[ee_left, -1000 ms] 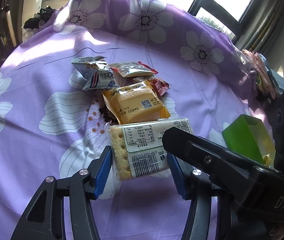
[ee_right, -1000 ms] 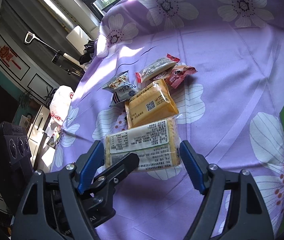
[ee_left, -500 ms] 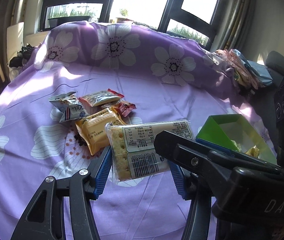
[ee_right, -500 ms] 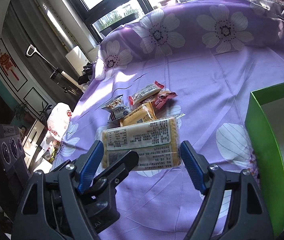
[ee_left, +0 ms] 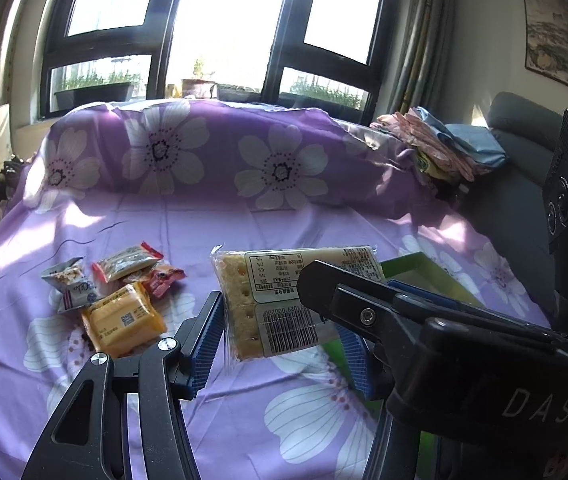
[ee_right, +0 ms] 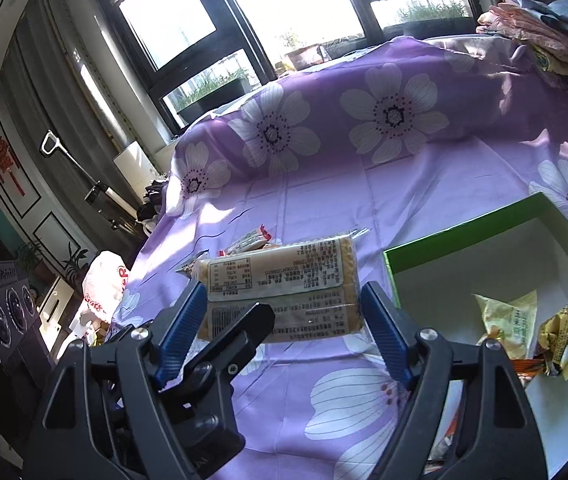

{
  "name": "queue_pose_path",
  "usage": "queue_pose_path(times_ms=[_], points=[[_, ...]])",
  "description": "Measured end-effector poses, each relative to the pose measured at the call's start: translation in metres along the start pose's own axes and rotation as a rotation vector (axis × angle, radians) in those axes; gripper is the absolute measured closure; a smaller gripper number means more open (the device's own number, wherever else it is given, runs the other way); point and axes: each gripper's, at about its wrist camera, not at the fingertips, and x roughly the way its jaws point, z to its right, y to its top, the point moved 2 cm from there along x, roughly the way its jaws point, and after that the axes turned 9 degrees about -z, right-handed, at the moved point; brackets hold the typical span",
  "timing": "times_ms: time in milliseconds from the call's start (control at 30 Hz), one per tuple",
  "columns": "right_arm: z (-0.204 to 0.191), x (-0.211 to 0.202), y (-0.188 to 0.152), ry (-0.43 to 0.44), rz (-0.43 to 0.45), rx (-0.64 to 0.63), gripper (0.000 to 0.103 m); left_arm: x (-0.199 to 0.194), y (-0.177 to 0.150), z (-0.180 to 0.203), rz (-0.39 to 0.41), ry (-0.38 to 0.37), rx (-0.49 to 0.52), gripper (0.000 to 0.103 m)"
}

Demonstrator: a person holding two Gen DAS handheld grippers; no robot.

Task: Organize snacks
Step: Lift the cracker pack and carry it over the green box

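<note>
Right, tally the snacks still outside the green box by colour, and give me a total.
Clear cracker pack: 1
Yellow-orange pack: 1
White-and-blue packet: 1
Silver packet with red ends: 1
Red packet: 1
Total: 5

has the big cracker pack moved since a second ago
Yes. The cracker pack has risen off the purple sheet and away from the yellow snack, toward the green box.
</note>
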Motion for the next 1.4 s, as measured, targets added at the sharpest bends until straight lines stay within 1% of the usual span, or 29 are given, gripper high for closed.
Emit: queue_pose_path(times_ms=[167, 267, 433, 633, 767, 1000, 1200, 1400], points=[[0.035, -0.032, 0.003, -0.039, 0.061, 0.072, 0.021, 0.014, 0.012, 0.040, -0.027, -0.074, 0.041, 0.047], [0.054, -0.044, 0.003, -0.037, 0.088, 0.137, 0.021, 0.021, 0.017, 0.060, -0.032, -0.095, 0.065, 0.047], [0.081, -0.060, 0.001, -0.054, 0.108, 0.217, 0.021, 0.034, 0.019, 0.087, -0.054, -0.128, 0.096, 0.047], [0.109, -0.061, -0.005, -0.054, 0.076, 0.328, 0.021, 0.051, 0.016, 0.104, -0.104, -0.163, 0.098, 0.047], [0.120, -0.059, -0.008, -0.083, 0.055, 0.373, 0.021, 0.062, 0.013, 0.112, -0.146, -0.187, 0.094, 0.047], [0.137, -0.053, -0.013, -0.144, 0.004, 0.431, 0.021, 0.077, 0.005, 0.124, -0.195, -0.181, 0.110, 0.047], [0.144, -0.048, -0.014, -0.147, -0.009, 0.452, 0.021, 0.084, 0.004, 0.124, -0.227, -0.180, 0.096, 0.047], [0.150, -0.040, -0.015, -0.163, -0.049, 0.477, 0.021, 0.091, -0.001, 0.123, -0.261, -0.175, 0.090, 0.047]])
